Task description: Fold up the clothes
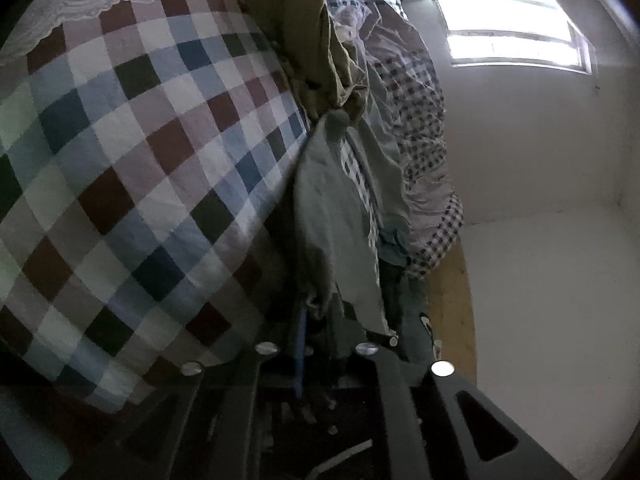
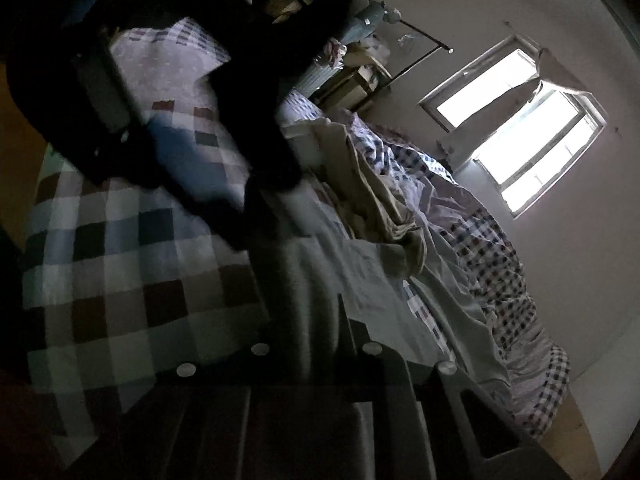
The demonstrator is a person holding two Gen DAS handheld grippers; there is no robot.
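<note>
Left fingers [image 1: 320,320] around pale green garment [image 1: 332,216]

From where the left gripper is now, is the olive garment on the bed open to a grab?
Probably not yet. The left gripper looks shut on the pale grey-green garment, which hangs between it and the olive garment further up the checked bedspread.
</note>
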